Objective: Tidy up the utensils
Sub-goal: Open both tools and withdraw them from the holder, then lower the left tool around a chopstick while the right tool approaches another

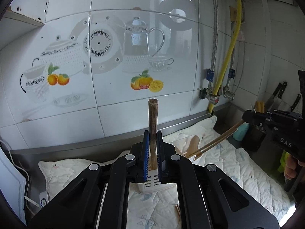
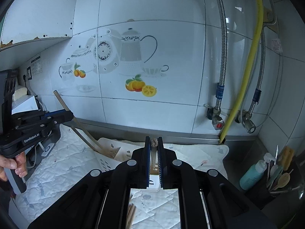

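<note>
My left gripper (image 1: 152, 133) is shut on the wooden handle (image 1: 153, 114) of a spatula, whose blade end sits in the white slotted utensil holder (image 1: 150, 186) below. In the right wrist view the same gripper (image 2: 66, 112) holds that handle (image 2: 59, 99) tilted over the holder (image 2: 112, 154). My right gripper (image 2: 154, 140) is shut on a pair of chopsticks (image 2: 154, 143), seen end on. In the left wrist view the right gripper (image 1: 246, 117) holds those chopsticks (image 1: 217, 140) with their tips at the holder.
A quilted white cloth (image 1: 228, 164) covers the counter. More chopsticks (image 2: 131, 215) lie on it near me. A black caddy (image 2: 280, 181) with spoons and a teal bottle (image 2: 249, 177) stands at right. Knives (image 1: 276, 95), pipes and a yellow hose (image 2: 246, 76) line the tiled wall.
</note>
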`<state>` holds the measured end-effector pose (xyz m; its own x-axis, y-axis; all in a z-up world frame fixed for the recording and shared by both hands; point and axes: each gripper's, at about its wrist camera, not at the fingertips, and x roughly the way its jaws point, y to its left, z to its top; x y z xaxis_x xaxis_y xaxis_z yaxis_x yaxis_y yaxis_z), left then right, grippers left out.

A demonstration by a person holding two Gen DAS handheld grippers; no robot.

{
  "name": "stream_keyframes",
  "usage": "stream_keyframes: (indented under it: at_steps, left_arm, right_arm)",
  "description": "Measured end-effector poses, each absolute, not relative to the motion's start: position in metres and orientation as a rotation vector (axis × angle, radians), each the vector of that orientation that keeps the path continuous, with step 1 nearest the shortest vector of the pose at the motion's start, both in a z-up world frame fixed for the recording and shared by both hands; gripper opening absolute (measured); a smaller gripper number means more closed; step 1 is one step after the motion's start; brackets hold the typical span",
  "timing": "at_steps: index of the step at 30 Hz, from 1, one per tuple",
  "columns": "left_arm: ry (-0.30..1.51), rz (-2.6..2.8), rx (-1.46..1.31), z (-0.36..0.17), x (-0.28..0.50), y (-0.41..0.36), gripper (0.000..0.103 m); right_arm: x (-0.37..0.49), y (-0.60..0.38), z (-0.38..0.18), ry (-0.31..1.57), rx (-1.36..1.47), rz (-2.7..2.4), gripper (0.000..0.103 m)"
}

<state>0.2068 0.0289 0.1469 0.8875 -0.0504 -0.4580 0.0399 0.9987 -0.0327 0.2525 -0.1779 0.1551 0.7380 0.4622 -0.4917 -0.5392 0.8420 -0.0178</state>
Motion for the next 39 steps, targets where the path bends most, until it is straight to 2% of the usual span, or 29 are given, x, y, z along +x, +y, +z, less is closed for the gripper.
stream_keyframes:
  at_steps: [4, 10, 20, 27, 39]
  left_arm:
    - [0.508, -0.064, -0.038, 0.135, 0.213, 0.033, 0.006]
    - [0.487, -0.057, -0.035, 0.141, 0.207, 0.032, 0.006]
    - [0.462, -0.089, -0.032, 0.148, 0.155, 0.025, 0.009]
    - [0.529, -0.130, -0.038, 0.109, 0.105, 0.014, 0.017]
    - [0.745, -0.152, -0.136, 0.003, 0.061, 0.002, 0.028]
  right_arm:
    - [0.257, -0.177, 0.145, 0.512, -0.164, 0.550, 0.007]
    - [0.249, -0.181, 0.149, 0.487, -0.164, 0.543, 0.022]
    - [0.192, -0.197, 0.155, 0.437, -0.175, 0.561, 0.022]
    - [0.135, -0.214, 0.124, 0.461, -0.149, 0.583, 0.022]
    - [0.068, -0.229, 0.036, 0.587, -0.119, 0.556, 0.022]
